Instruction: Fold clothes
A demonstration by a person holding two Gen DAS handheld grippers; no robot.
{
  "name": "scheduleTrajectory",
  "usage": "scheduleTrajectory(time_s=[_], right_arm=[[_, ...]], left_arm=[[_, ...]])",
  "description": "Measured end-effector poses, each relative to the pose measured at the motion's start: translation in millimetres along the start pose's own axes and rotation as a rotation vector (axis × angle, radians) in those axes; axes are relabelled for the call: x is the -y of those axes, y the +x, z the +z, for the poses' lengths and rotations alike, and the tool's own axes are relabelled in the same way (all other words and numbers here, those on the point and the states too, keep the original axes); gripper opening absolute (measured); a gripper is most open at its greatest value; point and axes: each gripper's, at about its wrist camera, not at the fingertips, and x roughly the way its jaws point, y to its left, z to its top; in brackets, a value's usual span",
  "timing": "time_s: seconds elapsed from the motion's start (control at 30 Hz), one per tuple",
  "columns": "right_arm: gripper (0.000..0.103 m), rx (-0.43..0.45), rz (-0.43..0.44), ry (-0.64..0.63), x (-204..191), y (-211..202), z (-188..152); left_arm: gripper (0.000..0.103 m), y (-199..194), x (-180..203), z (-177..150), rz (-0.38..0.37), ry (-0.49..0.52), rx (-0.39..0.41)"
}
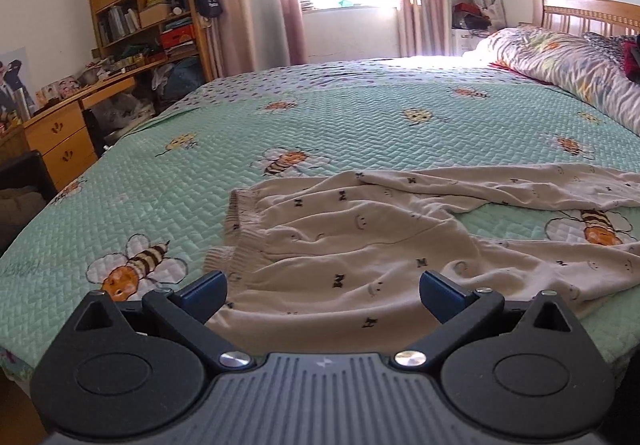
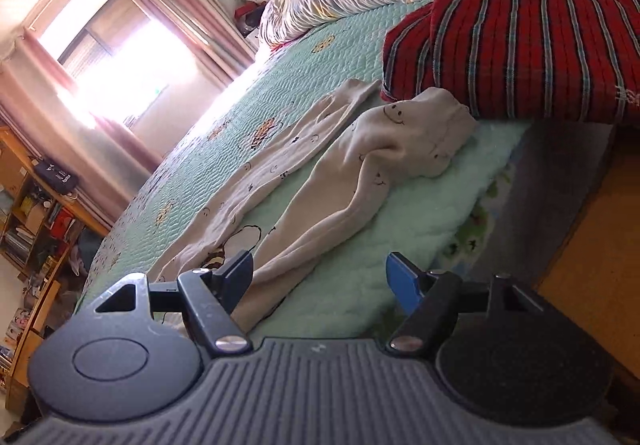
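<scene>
We see a pair of cream trousers (image 1: 360,241) with small smiley faces lying unfolded on a green quilted bedspread (image 1: 320,117) printed with bees. The waistband (image 1: 236,213) is towards the left in the left wrist view, and the two legs run off to the right, parted so that a strip of bedspread shows between them.

Our left gripper (image 1: 322,291) hangs just above the near part of the trousers, close to the waistband, with its blue fingers (image 1: 204,291) spread wide and nothing pinched between them.

In the right wrist view, which is strongly tilted, our right gripper (image 2: 320,281) sits over the near leg (image 2: 340,201) close to the edge of the bed. Its fingers (image 2: 402,281) are also spread apart and grip nothing; the leg passes just beside the left finger. The cuff of that leg (image 2: 436,133) is bunched up beside a folded red striped blanket (image 2: 520,41).

A rumpled patterned duvet (image 1: 568,61) lies at the head of the bed, beneath a wooden headboard (image 1: 588,11).
</scene>
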Motion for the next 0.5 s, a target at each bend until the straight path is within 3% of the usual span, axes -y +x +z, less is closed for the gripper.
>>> scheduleTrajectory(time_s=[0.13, 0.2, 0.5], right_arm=[[0.075, 0.005, 0.000, -0.008, -3, -1, -1], [0.075, -0.006, -0.004, -0.004, -4, 1, -2], [0.075, -0.025, -0.025, -0.045, -15, 3, -3]], left_arm=[[0.102, 6, -37, -15, 0.011, -0.146, -0.059], [0.102, 12, -55, -22, -0.022, -0.249, -0.096], [0.102, 61, -121, -55, -0.295, -0.906, -0.202]])
